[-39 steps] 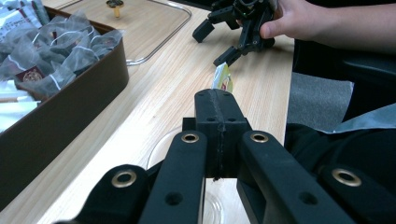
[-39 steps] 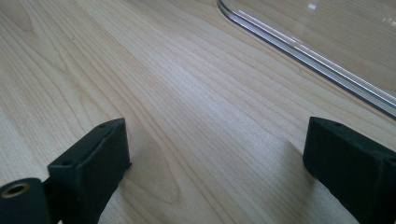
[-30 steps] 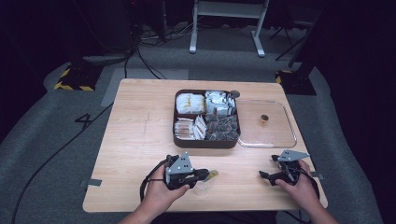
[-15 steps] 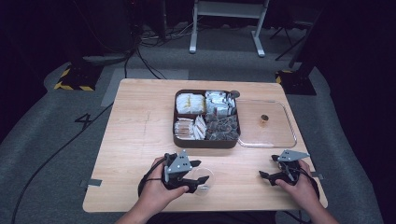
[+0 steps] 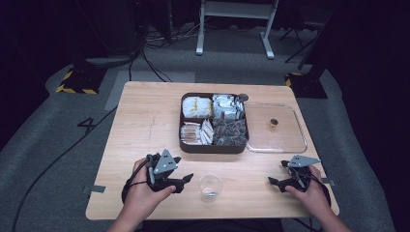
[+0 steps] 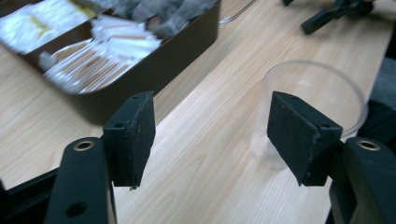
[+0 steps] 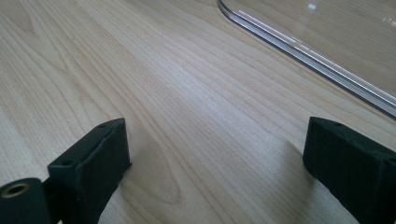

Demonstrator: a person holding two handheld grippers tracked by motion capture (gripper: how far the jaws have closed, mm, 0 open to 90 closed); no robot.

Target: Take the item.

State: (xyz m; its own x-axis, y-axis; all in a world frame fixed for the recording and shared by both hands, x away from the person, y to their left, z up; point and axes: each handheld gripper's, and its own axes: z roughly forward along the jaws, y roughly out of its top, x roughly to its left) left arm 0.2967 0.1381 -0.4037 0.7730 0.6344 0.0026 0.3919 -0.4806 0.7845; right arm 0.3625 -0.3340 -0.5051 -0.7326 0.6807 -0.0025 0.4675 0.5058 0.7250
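Left gripper [image 5: 186, 181] jaws have just been opening, nothing between them now; cup [image 5: 211, 187] stands free at its 3 o'clock, near the table [image 5: 145, 130] edge. Risk: a jaw clips the light cup and tips it. Right gripper [image 5: 275, 181] jaws wide, empty.

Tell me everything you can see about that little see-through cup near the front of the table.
The clear cup looks like thin plastic, small and round, wider at its open rim than at its base. It stands upright on the wooden table, near the front edge, in front of the brown compartment box. It appears empty. The left gripper is open beside it, its jaws having just been opening, with nothing between them. Nothing touches the cup.
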